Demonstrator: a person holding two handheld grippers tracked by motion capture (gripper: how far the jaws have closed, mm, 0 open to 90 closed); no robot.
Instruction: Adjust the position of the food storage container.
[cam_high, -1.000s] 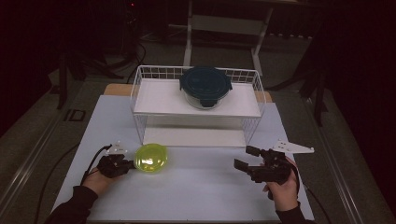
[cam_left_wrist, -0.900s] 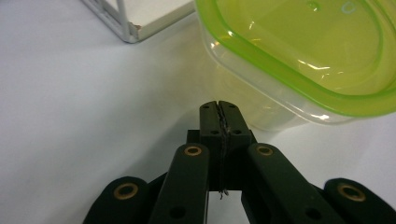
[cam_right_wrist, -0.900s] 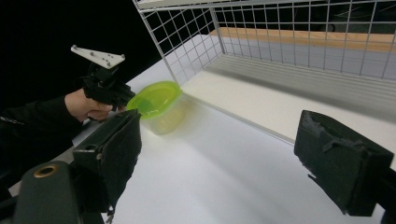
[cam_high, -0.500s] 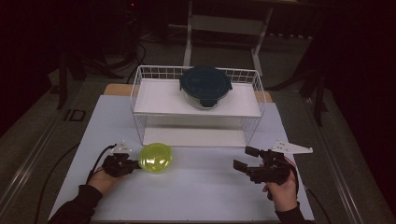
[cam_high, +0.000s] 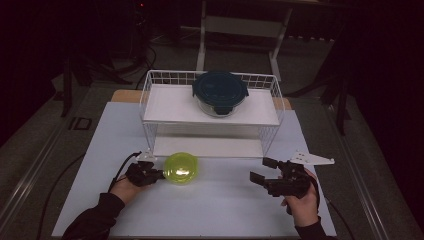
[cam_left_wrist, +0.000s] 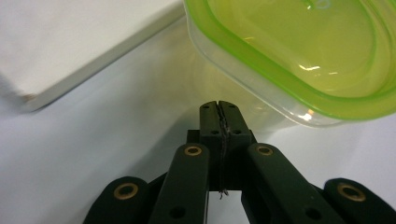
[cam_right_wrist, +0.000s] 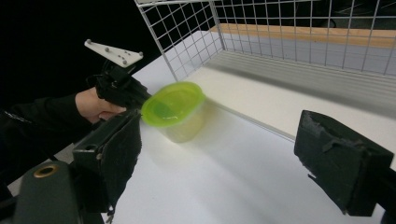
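Green-lidded tub (cam_high: 181, 168) and left gripper (cam_high: 156, 175) now farther right across the table (cam_high: 100, 150); wire rack (cam_high: 150, 95) behind, dark-lidded bowl (cam_high: 220, 91) on its shelf; tub just before rack; left gripper's jaws pressed together against tub's side; right gripper (cam_high: 261, 170) spread wide, empty.

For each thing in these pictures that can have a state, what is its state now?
green-lidded container: lid on, upright on the table, beside the left gripper's tips.
dark-lidded container: lid on, standing on the top shelf of the wire rack.
left gripper: shut, nothing between its jaws.
right gripper: open, holding nothing.
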